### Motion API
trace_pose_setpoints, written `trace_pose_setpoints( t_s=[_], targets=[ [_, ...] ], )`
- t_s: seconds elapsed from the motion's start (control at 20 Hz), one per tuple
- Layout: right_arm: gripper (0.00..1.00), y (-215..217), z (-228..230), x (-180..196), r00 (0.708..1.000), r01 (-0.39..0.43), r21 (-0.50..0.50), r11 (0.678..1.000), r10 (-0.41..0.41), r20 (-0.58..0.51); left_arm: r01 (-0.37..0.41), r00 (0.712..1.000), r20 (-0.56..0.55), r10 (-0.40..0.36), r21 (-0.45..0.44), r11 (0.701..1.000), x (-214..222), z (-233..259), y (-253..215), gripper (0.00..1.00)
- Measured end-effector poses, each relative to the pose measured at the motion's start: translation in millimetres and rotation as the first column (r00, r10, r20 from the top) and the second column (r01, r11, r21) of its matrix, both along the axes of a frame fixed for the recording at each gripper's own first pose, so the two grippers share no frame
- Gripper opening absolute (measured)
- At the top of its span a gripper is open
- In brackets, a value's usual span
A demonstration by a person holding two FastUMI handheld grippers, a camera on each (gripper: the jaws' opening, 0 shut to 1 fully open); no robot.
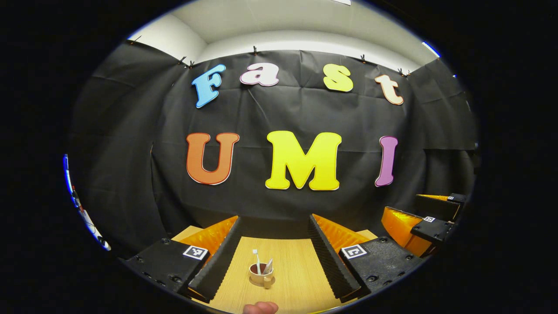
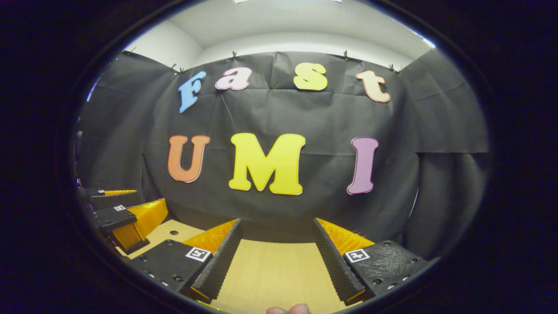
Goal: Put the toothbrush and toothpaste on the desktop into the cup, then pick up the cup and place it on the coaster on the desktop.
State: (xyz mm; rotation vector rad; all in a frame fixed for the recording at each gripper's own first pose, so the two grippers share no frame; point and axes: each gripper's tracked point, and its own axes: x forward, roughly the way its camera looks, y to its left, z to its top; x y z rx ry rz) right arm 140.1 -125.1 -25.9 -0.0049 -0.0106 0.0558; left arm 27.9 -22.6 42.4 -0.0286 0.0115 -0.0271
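Note:
A small cream cup (image 1: 260, 274) with a brown inside stands upright on the wooden desktop (image 1: 296, 270). A white toothbrush (image 1: 256, 260) and a toothpaste tube (image 1: 268, 265) stick up out of it. Something round and tan shows under the cup's base; I cannot tell if it is the coaster. My left gripper (image 1: 275, 220) is open above the desk, its fingers (image 1: 218, 257) well apart, and the cup stands free between them, touched by neither. My right gripper (image 2: 277, 222) is open over bare desktop (image 2: 270, 270). It also shows at the far right as the right gripper (image 1: 420, 218).
The black cloth wall (image 1: 283, 113) closes off the back of the desk close behind both grippers. The left gripper (image 2: 120, 216) sits to the left in the right gripper view. A person's fingertip (image 1: 260, 308) shows at the bottom edge.

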Motion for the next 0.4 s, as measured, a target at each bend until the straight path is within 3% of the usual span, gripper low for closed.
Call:
trace_pose_setpoints(
  t_s=[0.4],
  targets=[
    [0.98,-0.2,-0.8,2.4,1.0,-0.001,0.007,1.0,0.002,-0.005,-0.015,1.0,-0.014,0.015,-0.001,1.0,-1.5,-3.5,4.5,0.95]
  ],
)
